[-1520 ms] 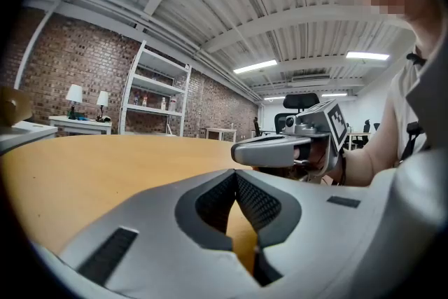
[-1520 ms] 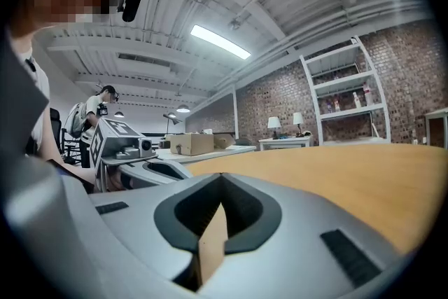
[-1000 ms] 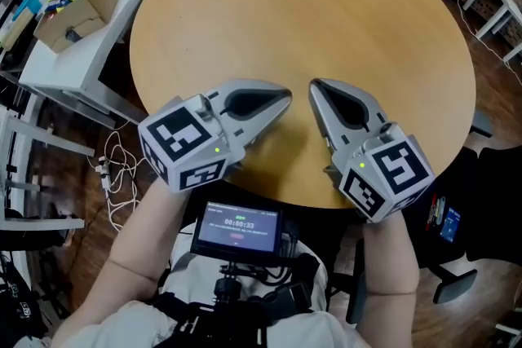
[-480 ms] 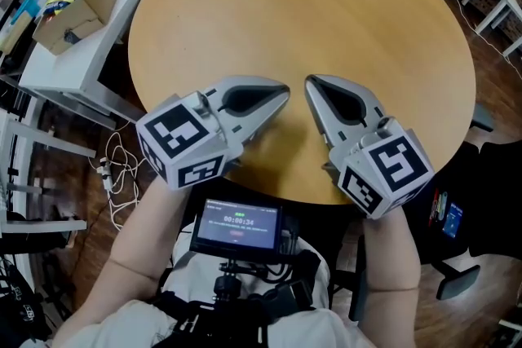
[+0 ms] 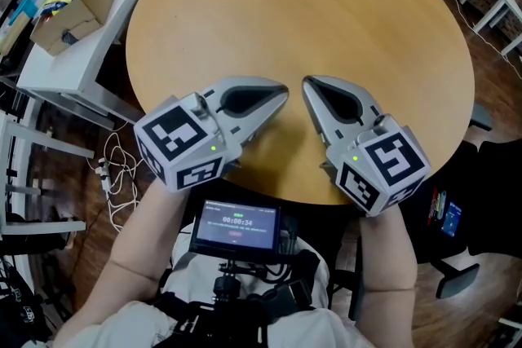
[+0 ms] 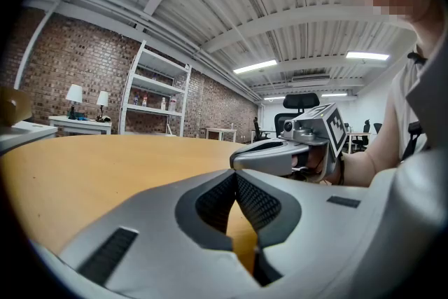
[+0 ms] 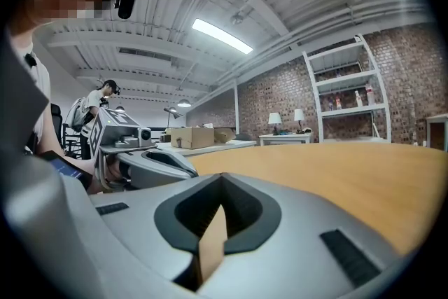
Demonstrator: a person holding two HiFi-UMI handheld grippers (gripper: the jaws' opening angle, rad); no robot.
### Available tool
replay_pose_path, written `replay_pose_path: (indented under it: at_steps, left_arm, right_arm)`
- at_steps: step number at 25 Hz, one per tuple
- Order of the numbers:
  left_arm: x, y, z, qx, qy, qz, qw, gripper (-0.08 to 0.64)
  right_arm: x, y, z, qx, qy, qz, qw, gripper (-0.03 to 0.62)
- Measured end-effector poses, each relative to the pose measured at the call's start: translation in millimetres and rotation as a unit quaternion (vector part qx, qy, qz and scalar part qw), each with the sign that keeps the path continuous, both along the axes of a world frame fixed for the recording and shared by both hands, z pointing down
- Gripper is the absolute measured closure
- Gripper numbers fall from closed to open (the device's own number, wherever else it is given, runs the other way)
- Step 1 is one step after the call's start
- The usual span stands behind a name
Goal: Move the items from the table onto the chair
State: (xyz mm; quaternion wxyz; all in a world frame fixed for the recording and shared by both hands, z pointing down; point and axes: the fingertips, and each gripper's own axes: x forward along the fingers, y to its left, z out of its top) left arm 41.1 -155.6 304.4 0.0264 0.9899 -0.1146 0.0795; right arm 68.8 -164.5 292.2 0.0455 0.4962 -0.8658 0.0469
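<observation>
The round desk (image 5: pixel 326 4) is lying bare in every view, so the moving looks to be finished or close to it: nothing is showing on its wooden top except the two grippers hovering over its near edge. The left gripper (image 5: pixel 283 93) is pointing inward with its jaws pressed together at the tips and nothing between them, and the right gripper (image 5: pixel 306 85) is facing it, close beside it but not touching, its jaws likewise closed on nothing. The head view is showing a dark chair (image 5: pixel 489 175) to the right of the desk, with a few small colourful packets (image 5: pixel 444 222) lying on a dark surface beside it. These may be the task's items already set down, though they are too small to tell what they are or whether they are on the seat itself. That view is also showing a cardboard box (image 5: pixel 69 8) on a white side table to the left. The gripper views are missing the chair and the packets altogether, but they are giving what the head view cannot: the meeting line of each pair of jaws seen from behind, the brick wall with white shelving (image 6: pixel 154 98), and a person (image 7: pixel 98 105) standing far off.
</observation>
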Motion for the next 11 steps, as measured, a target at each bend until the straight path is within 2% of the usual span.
replay_pose_path:
  at_steps: [11]
  left_arm:
    - [-1.2, -0.4, 0.1, 0.001, 0.001, 0.0, 1.0, 0.557]
  right_arm:
    - [-1.5, -0.9, 1.0, -0.002, 0.0, 0.0, 1.0, 0.591]
